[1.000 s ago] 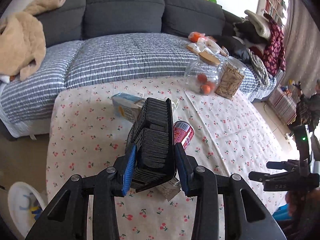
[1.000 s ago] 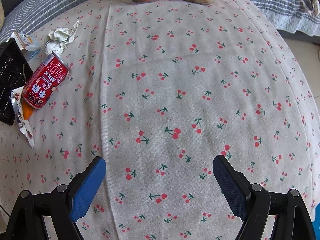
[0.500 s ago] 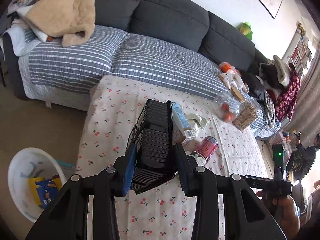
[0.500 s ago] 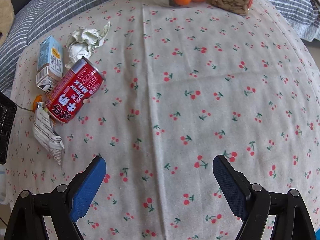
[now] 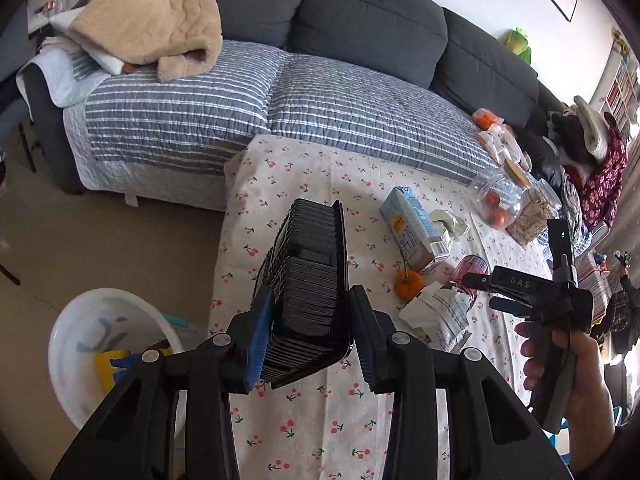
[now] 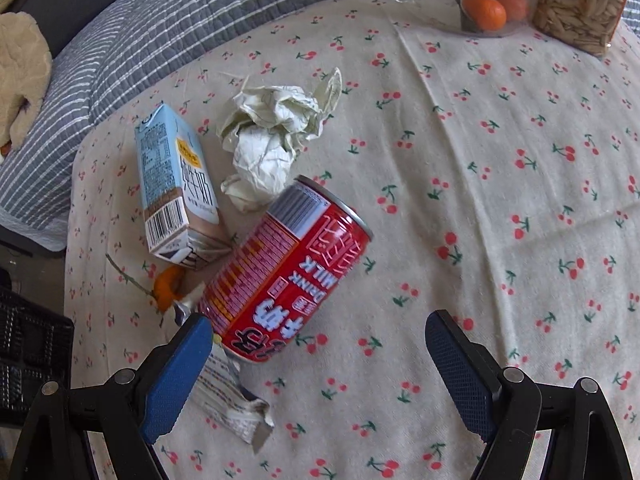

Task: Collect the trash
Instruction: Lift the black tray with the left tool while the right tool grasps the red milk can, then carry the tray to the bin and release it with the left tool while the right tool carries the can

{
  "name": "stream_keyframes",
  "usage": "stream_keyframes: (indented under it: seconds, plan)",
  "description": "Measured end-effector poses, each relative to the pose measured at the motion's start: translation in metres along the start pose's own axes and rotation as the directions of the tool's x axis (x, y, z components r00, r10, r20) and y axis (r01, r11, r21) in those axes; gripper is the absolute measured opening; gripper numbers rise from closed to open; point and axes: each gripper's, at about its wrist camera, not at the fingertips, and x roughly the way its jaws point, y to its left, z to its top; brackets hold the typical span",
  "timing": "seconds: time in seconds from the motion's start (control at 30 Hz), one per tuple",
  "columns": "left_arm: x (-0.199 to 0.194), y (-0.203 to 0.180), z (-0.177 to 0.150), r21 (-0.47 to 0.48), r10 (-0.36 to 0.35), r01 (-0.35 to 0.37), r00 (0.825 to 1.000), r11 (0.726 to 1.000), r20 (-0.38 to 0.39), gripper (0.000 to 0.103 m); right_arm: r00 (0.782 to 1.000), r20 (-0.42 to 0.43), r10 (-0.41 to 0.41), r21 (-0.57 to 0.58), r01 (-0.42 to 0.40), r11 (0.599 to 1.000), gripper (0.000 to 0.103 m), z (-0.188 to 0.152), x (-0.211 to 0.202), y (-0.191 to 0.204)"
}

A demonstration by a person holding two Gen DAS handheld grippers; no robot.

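My left gripper (image 5: 310, 336) is shut on a black ribbed plastic tray (image 5: 308, 276), held upright above the left edge of the cherry-print table (image 5: 320, 420). My right gripper (image 6: 318, 330) is open just above the table; a red milk-drink can (image 6: 288, 272) lies on its side with its near end between the jaws, close to the left pad. Around the can lie a light-blue carton (image 6: 176, 188), a crumpled paper ball (image 6: 276, 132), an orange peel with a stem (image 6: 166, 286) and a torn white wrapper (image 6: 228, 400). The wrapper runs under the left finger.
A white bin (image 5: 100, 352) with coloured wrappers inside stands on the floor left of the table. A glass jar of oranges (image 6: 480, 4) and a jar of seeds (image 6: 580, 4) stand at the table's far side. A grey sofa (image 5: 360, 20) with a striped quilt lies behind.
My left gripper has swung left with the tray, bringing the white bin into view. My right gripper has moved left over the table, so the can now lies between its jaws.
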Motion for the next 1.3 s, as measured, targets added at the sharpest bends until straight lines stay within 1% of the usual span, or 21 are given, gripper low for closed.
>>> stream_keyframes:
  seconds: [0.1,0.2,0.23,0.27,0.3,0.33,0.37,0.5,0.6,0.77,0.9,1.1,1.3]
  plan:
    - [0.003,0.002,-0.001,0.0,0.007,-0.007,1.0,1.0,-0.01,0.041,1.0,0.0,0.018,0.051,-0.018,0.999,0.09,0.007,0.015,0.006]
    - [0.005,0.001,-0.003,0.005,0.01,-0.01,1.0,1.0,-0.02,0.041,0.999,-0.011,0.048,0.109,-0.046,0.993,0.085,0.008,0.028,0.002]
    - [0.006,0.0,-0.004,0.006,0.008,-0.008,1.0,1.0,-0.025,0.041,0.998,-0.019,0.065,0.123,-0.062,0.99,0.078,0.007,0.032,0.001]
    - [0.007,0.0,-0.004,0.005,0.006,-0.005,1.0,1.0,-0.029,0.041,0.997,-0.038,0.072,0.132,-0.067,0.989,0.066,0.006,0.036,0.0]
    - [0.008,-0.001,-0.005,0.005,0.004,-0.003,0.999,1.0,-0.032,0.041,0.997,-0.053,0.063,0.132,-0.055,0.99,0.06,0.005,0.038,-0.001]
    - [0.009,-0.003,-0.005,0.005,0.002,-0.002,0.999,1.0,-0.034,0.041,0.998,-0.051,0.041,0.118,-0.035,0.992,0.056,0.004,0.036,-0.001]
    - [0.009,-0.004,-0.005,0.006,0.0,0.0,0.999,1.0,-0.034,0.041,0.998,-0.048,0.039,0.104,-0.034,0.994,0.056,0.003,0.034,-0.002]
    - [0.008,-0.007,-0.006,-0.007,-0.015,0.015,0.999,1.0,-0.036,0.041,0.997,-0.051,0.049,0.115,-0.043,0.992,0.055,-0.002,0.019,-0.018]
    - [0.007,-0.006,-0.006,-0.033,-0.03,0.029,0.999,0.999,-0.035,0.041,0.999,-0.038,0.028,0.102,-0.024,0.995,0.055,-0.004,0.003,-0.03]
    - [0.003,0.0,-0.007,-0.072,-0.041,0.039,0.999,0.997,-0.031,0.041,1.0,-0.013,0.016,0.08,-0.015,0.997,0.055,-0.011,-0.026,-0.05]
    - [-0.004,0.011,-0.009,-0.096,-0.031,0.029,0.999,0.995,-0.016,0.041,1.0,0.008,0.017,0.045,-0.017,0.999,0.055,-0.02,-0.049,-0.06]
    - [-0.018,0.033,-0.011,-0.126,-0.006,0.008,1.0,0.992,0.01,0.041,0.998,0.041,0.041,-0.019,-0.041,0.999,0.055,-0.034,-0.08,-0.065]
    - [-0.033,0.065,-0.014,-0.161,0.037,-0.031,0.999,0.986,0.032,0.041,0.996,0.044,0.075,-0.084,-0.071,0.994,0.055,-0.054,-0.097,-0.049]
